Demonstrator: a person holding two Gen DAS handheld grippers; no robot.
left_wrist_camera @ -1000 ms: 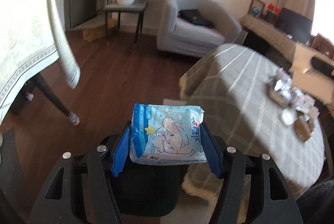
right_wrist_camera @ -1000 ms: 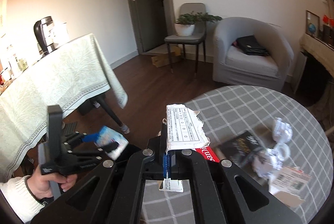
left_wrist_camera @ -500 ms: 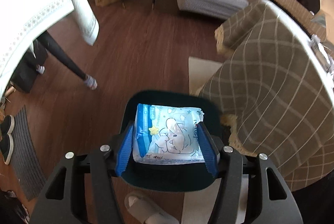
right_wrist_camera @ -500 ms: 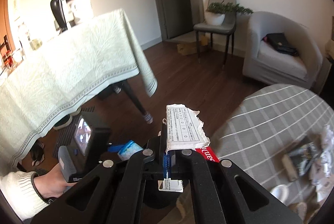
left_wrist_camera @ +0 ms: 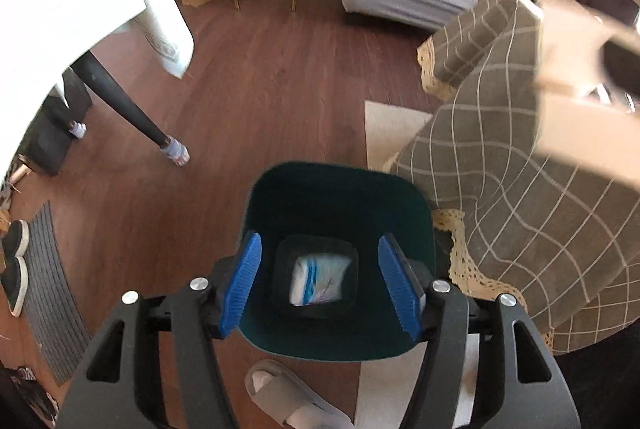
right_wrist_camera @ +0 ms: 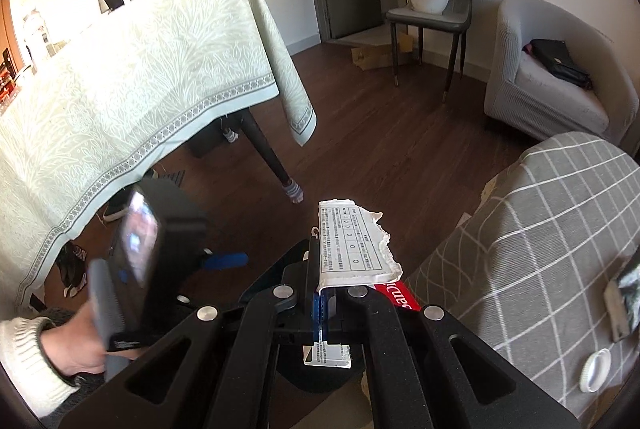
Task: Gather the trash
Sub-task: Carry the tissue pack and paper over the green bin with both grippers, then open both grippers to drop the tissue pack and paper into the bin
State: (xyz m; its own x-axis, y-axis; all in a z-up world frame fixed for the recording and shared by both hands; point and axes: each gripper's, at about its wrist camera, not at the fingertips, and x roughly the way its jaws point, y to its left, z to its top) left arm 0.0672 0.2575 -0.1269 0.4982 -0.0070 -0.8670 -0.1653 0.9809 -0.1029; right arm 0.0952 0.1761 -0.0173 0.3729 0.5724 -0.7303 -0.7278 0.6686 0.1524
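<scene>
A drop into the bin was judged to be the step in hand. In the left wrist view, the left tool (left_wrist_camera: 320,281) was seen low in the middle of the frame, its blue pads spread wide with nothing between them. Directly beneath it the dark green bin (left_wrist_camera: 340,185) stood on the wood floor, and the blue and white wrapper (left_wrist_camera: 318,281) was seen lying at its bottom, blurred. A grey slipper (left_wrist_camera: 280,393) lay just beside the bin's near rim, at the bottom of the frame. To the right, the fringed edge of the checked cloth over the round surface (left_wrist_camera: 500,189) hung close against the bin's right side, so little room was left there; open floor was seen to the left and beyond.

In the right wrist view, the right tool (right_wrist_camera: 324,305) was clamped tight on a torn piece of printed card (right_wrist_camera: 352,245), held upright at the frame's centre. More litter, a white cap (right_wrist_camera: 596,369) among it, was seen at the lower right on the surface. The next move was judged to call for the card to be carried over the bin's mouth, clear of the cloth edge, and let go.
</scene>
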